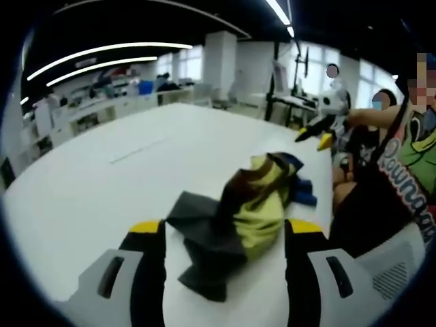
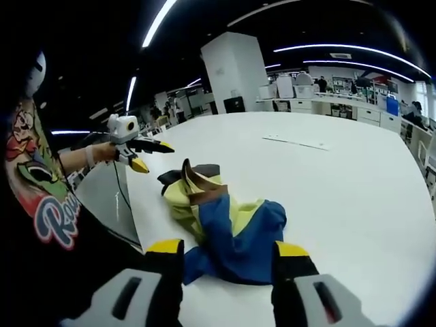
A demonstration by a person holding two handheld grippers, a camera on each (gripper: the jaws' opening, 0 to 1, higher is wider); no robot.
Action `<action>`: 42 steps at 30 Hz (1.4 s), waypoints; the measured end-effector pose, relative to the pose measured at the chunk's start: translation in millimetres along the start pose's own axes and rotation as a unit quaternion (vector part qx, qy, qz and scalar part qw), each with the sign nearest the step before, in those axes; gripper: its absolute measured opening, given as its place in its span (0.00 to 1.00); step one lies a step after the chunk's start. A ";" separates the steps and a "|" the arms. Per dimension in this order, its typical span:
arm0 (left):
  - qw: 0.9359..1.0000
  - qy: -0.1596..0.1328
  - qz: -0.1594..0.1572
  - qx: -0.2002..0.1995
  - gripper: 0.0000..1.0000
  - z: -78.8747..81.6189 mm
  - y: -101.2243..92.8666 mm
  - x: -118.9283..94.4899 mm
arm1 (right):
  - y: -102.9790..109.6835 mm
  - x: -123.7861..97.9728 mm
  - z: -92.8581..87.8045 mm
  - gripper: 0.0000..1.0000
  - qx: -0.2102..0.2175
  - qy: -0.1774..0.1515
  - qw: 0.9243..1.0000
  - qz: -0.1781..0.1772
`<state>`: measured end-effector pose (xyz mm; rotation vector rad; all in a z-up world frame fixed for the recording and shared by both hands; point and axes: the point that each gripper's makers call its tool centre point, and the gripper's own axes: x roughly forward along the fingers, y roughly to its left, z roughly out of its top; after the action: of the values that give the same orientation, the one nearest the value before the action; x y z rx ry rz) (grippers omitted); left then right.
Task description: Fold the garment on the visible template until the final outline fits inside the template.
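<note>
Your left gripper (image 1: 225,228) hangs above the near edge of the white table (image 1: 102,177), its yellow-tipped jaws spread wide and holding nothing. Between those jaws in the left gripper view, running up toward 1 o'clock, lies the garment (image 1: 238,218), crumpled in a heap of yellow-green, dark grey, brown and blue panels, resting flat on the tabletop. At 2 o'clock in that view your right gripper (image 1: 315,135) shows against your printed shirt, jaws parted and empty, well apart from the cloth. In the right gripper view, its own jaws stand spread at the bottom, with the blue part of the garment (image 2: 231,231) between them and the yellow and brown part trailing toward 11 o'clock. A thin pale strip (image 2: 298,142) lies on the table at 1 o'clock, well apart from the heap. I cannot make out a template outline on the white surface.
</note>
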<state>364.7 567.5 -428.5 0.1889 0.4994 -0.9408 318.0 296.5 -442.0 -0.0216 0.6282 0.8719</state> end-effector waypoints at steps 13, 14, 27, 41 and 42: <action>1.000 -0.007 0.008 -0.010 0.62 -3.3 2.1 -3.7 | 2.2 5.6 5.5 0.48 -0.003 -0.003 1.000 0.007; 1.000 -0.009 0.009 -0.010 0.63 -2.9 2.5 -4.1 | 1.8 5.7 5.6 0.48 -0.003 -0.003 1.000 0.007; 1.000 -0.010 0.007 -0.004 0.59 -3.4 2.1 -2.7 | 5.6 4.2 3.0 0.45 -0.001 -0.003 1.000 0.007; 1.000 0.006 -0.024 0.016 0.43 -1.8 -6.2 18.9 | 16.5 19.0 -3.3 0.37 -0.012 0.013 1.000 0.022; 1.000 0.007 -0.025 0.017 0.43 -1.6 -6.4 20.9 | 17.6 20.4 -3.9 0.36 -0.013 0.015 1.000 0.024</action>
<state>369.1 549.3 -439.7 0.2156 0.5036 -0.9980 313.1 321.4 -451.8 -0.0432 0.6486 0.9266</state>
